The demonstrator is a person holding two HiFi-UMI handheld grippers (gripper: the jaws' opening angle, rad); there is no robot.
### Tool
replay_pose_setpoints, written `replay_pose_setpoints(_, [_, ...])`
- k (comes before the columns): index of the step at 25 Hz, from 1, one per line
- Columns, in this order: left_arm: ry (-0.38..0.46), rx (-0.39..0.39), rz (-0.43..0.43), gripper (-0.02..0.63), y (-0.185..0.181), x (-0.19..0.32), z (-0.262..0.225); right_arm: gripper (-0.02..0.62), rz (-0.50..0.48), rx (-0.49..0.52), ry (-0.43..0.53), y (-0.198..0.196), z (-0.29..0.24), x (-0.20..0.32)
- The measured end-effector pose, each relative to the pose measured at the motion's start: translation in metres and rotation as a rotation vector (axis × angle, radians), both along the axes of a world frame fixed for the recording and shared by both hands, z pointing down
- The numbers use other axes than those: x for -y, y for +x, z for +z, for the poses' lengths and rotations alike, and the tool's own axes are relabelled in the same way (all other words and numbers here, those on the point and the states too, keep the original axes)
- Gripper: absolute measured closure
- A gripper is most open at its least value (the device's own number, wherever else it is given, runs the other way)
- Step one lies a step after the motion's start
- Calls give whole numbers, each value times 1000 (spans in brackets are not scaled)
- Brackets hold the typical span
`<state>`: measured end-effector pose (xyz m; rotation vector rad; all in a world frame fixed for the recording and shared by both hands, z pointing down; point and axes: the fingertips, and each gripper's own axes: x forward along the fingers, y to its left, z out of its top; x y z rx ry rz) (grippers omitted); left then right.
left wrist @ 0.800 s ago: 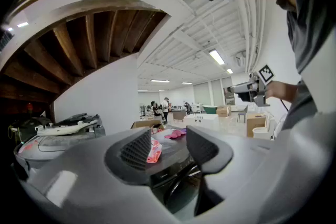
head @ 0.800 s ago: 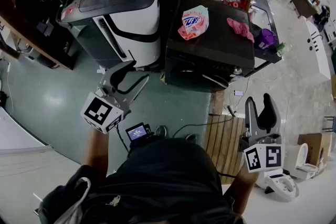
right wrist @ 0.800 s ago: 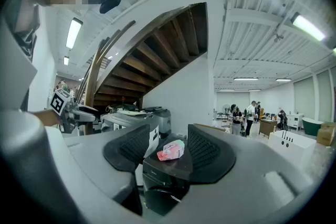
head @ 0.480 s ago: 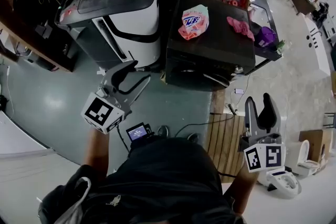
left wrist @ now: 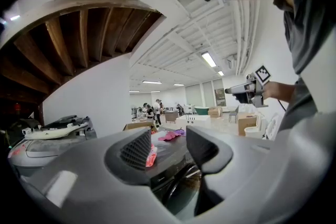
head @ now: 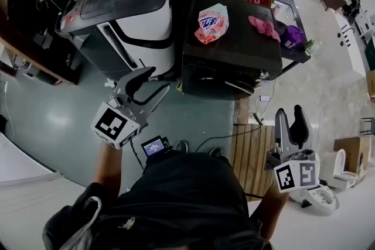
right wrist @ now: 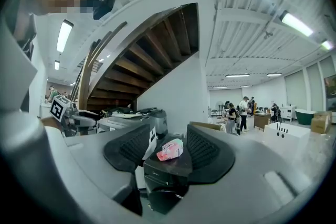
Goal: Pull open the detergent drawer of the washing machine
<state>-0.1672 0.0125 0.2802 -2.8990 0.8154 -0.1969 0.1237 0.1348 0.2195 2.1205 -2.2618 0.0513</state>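
Holding level, well short of black washing machine [head: 234, 52].
Jaws of left gripper [head: 159, 79] and right gripper [head: 290, 111] slightly apart, nothing between. Pink detergent bag [head: 211, 23] on machine top; drawer too dark to make out.

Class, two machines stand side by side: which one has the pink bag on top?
The black washing machine on the right; the pink bag lies there; the white-fronted machine has none.

Left tongs [head: 157, 79] and right tongs [head: 289, 114] point level, jaws apart, empty.
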Motion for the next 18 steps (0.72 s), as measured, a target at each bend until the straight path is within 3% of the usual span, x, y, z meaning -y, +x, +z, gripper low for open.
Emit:
replay_pose_setpoints(7, [8,24,1,380,10,2,0,380,-11,14,-12,9,8,2])
replay_pose_setpoints(18, [12,44,-86,380,42,-7,-9,380,-108,34,-12,51,7,26])
